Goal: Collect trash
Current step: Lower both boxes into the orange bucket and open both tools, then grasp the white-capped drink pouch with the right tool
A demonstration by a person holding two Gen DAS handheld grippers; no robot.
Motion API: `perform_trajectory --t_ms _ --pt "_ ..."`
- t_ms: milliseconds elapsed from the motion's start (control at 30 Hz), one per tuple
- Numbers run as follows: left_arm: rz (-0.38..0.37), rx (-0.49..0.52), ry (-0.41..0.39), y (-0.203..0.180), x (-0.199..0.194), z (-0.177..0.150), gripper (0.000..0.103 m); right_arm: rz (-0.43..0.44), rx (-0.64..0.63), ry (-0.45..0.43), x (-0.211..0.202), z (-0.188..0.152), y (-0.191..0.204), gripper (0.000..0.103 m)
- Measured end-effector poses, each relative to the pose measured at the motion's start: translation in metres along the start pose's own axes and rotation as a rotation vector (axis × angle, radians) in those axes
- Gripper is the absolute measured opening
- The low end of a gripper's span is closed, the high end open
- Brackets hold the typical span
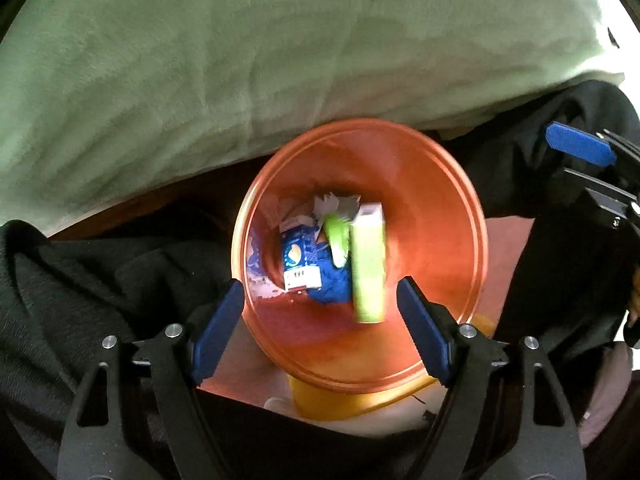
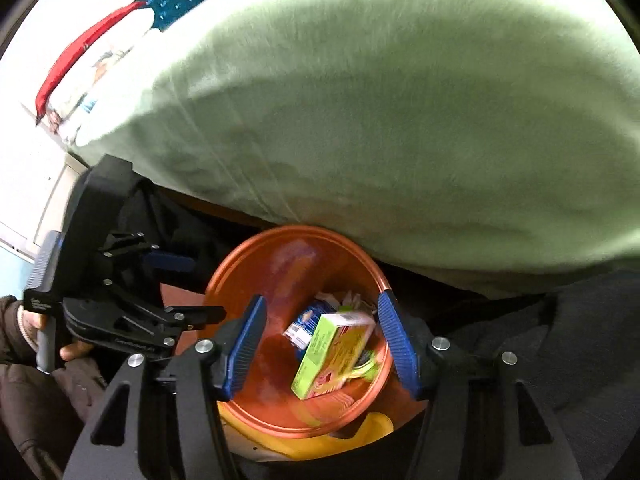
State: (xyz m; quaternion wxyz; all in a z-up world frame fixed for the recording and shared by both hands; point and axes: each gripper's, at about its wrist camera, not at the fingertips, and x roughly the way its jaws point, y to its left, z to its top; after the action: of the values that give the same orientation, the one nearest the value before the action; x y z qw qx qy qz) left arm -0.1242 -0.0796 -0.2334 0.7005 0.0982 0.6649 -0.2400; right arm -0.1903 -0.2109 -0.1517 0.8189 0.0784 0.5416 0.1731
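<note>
An orange bin point(image 1: 436, 216) stands below the bed edge; it also shows in the right wrist view point(image 2: 240, 276). Inside lie a green carton box point(image 1: 368, 264), a blue packet point(image 1: 300, 260), a green wrapper point(image 1: 337, 240) and torn paper scraps point(image 1: 332, 202). The box point(image 2: 332, 354) looks tilted in the right wrist view. My left gripper point(image 1: 320, 328) is open and empty just above the bin's near rim. My right gripper point(image 2: 320, 344) is open and empty over the bin, the box between and below its fingers. The right gripper also shows at the right of the left wrist view point(image 1: 592, 160), and the left gripper at the left of the right wrist view point(image 2: 188, 288).
A pale green blanket point(image 1: 280, 60) covers the bed behind the bin. Black cloth point(image 1: 100, 280) lies on both sides of the bin. A yellow object point(image 1: 340, 400) sits under the bin's near edge. A red and blue item point(image 2: 120, 20) lies at the far left on the bed.
</note>
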Motion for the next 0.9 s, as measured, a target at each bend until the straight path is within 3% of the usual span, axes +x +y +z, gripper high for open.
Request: perform_trajectory --t_ms 200,333,500,633,900 --pt "-0.065 0.009 -0.158 0.003 -0.049 -0.006 0.077 0.026 -0.035 -0.104 -0.038 0.013 0.007 0.059" --pt "-0.035 0.042 -0.304 0.001 -0.094 -0.006 0.077 0.054 -0.046 -0.188 -0.064 0.04 0.01 0.06" --pt "0.013 0.046 -0.469 0.007 -0.143 0.0 0.078 0.043 -0.104 -0.31 -0.09 0.1 0.017 0.063" --pt "0.102 0.01 -0.591 0.023 -0.167 0.028 0.08 0.058 -0.115 -0.371 -0.093 0.163 0.027 0.066" --pt "0.124 -0.102 -0.664 0.064 -0.188 0.056 0.08 0.075 -0.088 -0.443 -0.064 0.298 0.055 0.076"
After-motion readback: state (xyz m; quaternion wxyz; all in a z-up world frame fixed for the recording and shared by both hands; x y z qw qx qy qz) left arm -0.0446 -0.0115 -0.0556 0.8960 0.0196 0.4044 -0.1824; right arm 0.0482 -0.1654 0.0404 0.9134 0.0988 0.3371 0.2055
